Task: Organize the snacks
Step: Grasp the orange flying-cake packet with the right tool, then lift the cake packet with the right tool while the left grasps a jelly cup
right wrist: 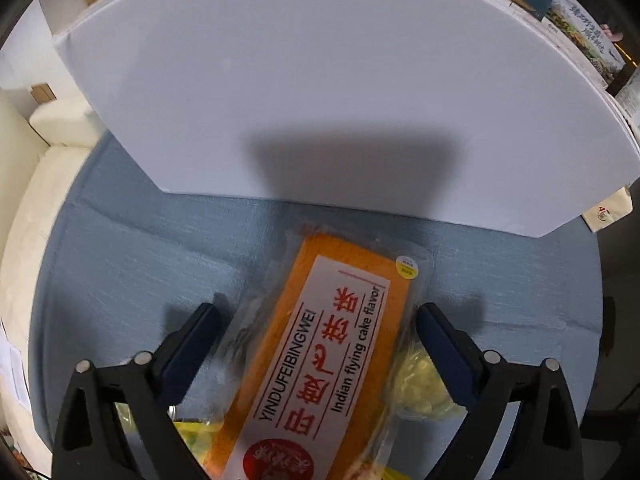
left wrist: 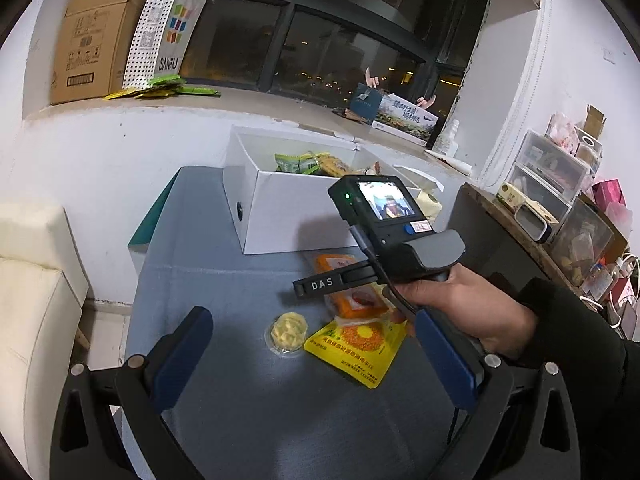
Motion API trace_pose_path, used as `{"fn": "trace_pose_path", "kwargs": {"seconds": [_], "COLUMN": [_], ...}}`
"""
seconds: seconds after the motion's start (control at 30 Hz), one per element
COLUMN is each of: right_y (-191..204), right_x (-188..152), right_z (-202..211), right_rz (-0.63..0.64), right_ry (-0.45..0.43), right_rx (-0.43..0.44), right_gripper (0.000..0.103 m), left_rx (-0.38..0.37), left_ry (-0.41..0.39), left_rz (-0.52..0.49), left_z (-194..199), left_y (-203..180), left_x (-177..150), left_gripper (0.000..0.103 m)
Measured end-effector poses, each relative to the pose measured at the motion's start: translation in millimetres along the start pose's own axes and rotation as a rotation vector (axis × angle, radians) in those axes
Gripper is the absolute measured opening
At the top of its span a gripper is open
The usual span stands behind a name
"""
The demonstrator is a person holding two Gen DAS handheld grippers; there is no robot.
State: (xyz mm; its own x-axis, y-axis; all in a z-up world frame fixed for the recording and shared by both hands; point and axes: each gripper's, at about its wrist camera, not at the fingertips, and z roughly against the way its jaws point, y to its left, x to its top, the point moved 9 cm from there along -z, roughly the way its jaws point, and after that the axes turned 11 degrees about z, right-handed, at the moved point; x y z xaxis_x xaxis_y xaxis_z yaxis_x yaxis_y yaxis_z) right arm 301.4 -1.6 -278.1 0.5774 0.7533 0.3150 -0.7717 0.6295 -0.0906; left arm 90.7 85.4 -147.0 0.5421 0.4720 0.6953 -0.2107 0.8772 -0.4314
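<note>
Right fingers (right wrist: 320, 344) spread wide, straddling the orange pack (right wrist: 340, 344); left fingers (left wrist: 316, 356) wide apart, holding nothing.
The pack looks light, crinkly and slippery: pinch across its narrow width, mid-length.

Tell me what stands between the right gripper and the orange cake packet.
Nothing visible. The right gripper is open, its fingers straddling the orange cake packet on the blue cloth; the white box stands beyond it.
</note>
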Motion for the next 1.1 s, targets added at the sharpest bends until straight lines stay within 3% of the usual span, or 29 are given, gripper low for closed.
{"fn": "trace_pose_path", "kwargs": {"seconds": [0.03, 0.1, 0.17, 0.37, 0.73, 0.87, 1.0, 1.1], "right_y": [0, -2, -5, -9, -51, -63, -72, -77], "right_x": [-1, -1, -6, -11, -54, -81, -102, -120], "right_z": [1, 8, 11, 36, 144, 171, 179, 180], "right_rz": [0.005, 0.019, 0.039, 0.052, 0.018, -0.022, -0.082, -0.129], "right_ry": [-0.002, -0.027, -0.026, -0.125, -0.399, -0.457, -0.482, -0.485], "right_rx": [0.006, 0.021, 0.025, 0.089, 0.114, 0.118, 0.119, 0.126], "right_gripper": [0.092, 0.066, 0.063, 0.06, 0.061, 0.061, 0.061, 0.061], "left_rx": [0.001, 0.007, 0.007, 0.01, 0.08, 0.145, 0.161, 0.19], "left_ry": [0.003, 0.013, 0.02, 0.045, 0.104, 0.137, 0.169, 0.188], "left_rz": [0.0, 0.007, 0.012, -0.009, -0.068, -0.152, -0.183, -0.206], "left_z": [-1, -5, -8, -17, -51, -77, -103, -116], "left_y": [1, 3, 4, -2, 3, 7, 14, 19], "left_x": [-1, -3, -6, -12, -20, -22, -26, -32], "left_gripper": [0.103, 0.103, 0.103, 0.103, 0.103, 0.103, 0.103, 0.095]}}
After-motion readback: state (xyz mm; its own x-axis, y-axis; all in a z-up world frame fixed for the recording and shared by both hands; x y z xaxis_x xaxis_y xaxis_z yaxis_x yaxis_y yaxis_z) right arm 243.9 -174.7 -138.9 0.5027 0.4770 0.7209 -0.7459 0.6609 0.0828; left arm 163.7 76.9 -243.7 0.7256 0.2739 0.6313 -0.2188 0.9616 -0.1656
